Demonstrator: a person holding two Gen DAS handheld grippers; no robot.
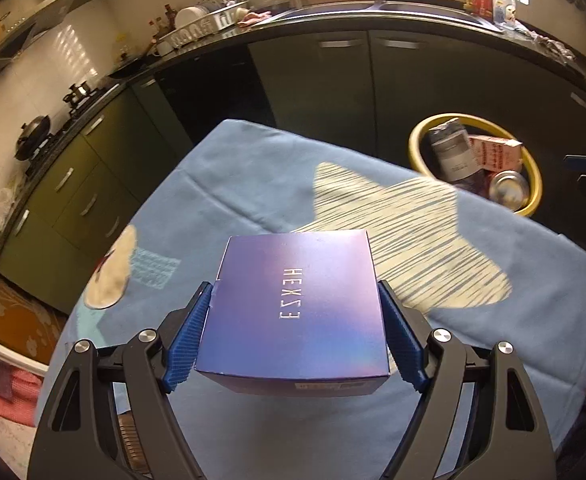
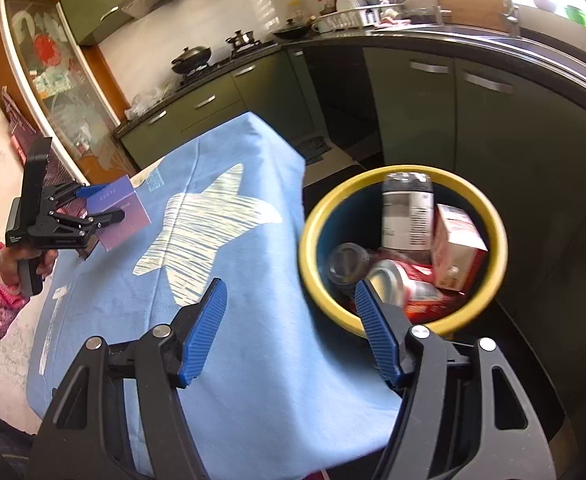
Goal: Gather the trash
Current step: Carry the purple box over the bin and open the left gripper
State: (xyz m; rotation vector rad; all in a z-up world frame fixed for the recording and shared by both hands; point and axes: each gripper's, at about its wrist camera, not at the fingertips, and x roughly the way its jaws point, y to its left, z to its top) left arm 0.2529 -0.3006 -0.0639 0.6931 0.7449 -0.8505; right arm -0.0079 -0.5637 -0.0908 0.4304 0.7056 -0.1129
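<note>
Box held in the left tool, bin ahead and to the right

The purple box (image 1: 297, 312) is pinched between the pads of the left tool (image 1: 296, 334) above the blue-clothed counter (image 1: 253, 184), its printed length pointing straight away from the tool. The yellow-rimmed bin (image 1: 533, 168) is seen beyond the counter's far right edge, so a forward-right carry is judged necessary. The right tool (image 2: 291, 330) is spread and empty, nearer the bin.
</note>
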